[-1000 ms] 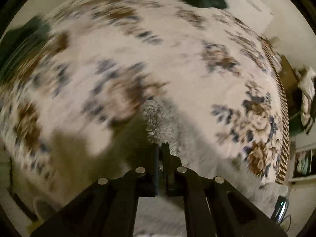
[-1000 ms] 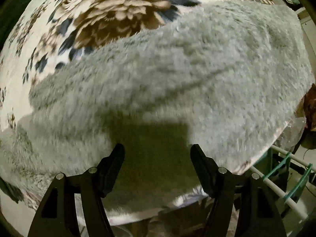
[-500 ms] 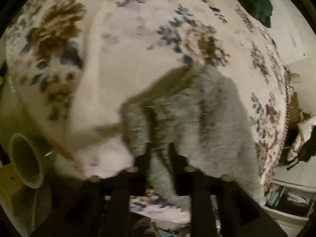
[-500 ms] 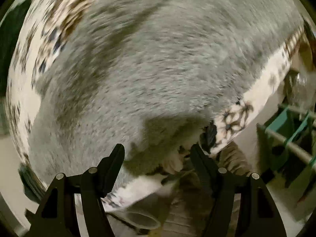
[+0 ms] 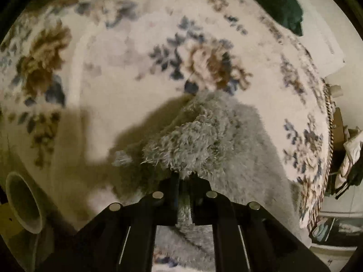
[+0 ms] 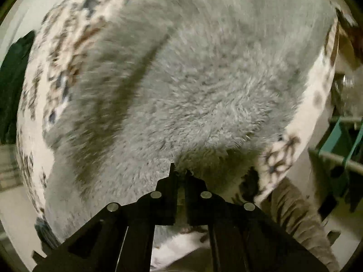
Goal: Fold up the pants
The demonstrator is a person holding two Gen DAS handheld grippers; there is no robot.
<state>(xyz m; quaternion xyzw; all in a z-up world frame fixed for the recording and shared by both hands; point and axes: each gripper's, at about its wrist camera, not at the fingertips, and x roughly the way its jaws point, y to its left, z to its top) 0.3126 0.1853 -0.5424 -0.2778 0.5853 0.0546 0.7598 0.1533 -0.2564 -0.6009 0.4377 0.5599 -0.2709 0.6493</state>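
The grey fluffy pants [image 5: 226,136] lie on a white bed cover with brown and blue flowers [image 5: 113,72]. My left gripper [image 5: 183,179] is shut on a bunched edge of the pants and holds it lifted a little off the cover. In the right wrist view the pants [image 6: 204,79] fill most of the frame. My right gripper [image 6: 180,172] is shut on the near edge of the pants, close to the bed's edge.
A dark green cloth [image 5: 283,4] lies at the far end of the bed. A pale round cup-like object [image 5: 22,206] sits off the bed's left edge. A green and white rack [image 6: 340,140] stands to the right of the bed.
My right gripper was open over the pants and has closed on their near edge. My left gripper, still shut on the pants, has pulled its edge up into a bunch.
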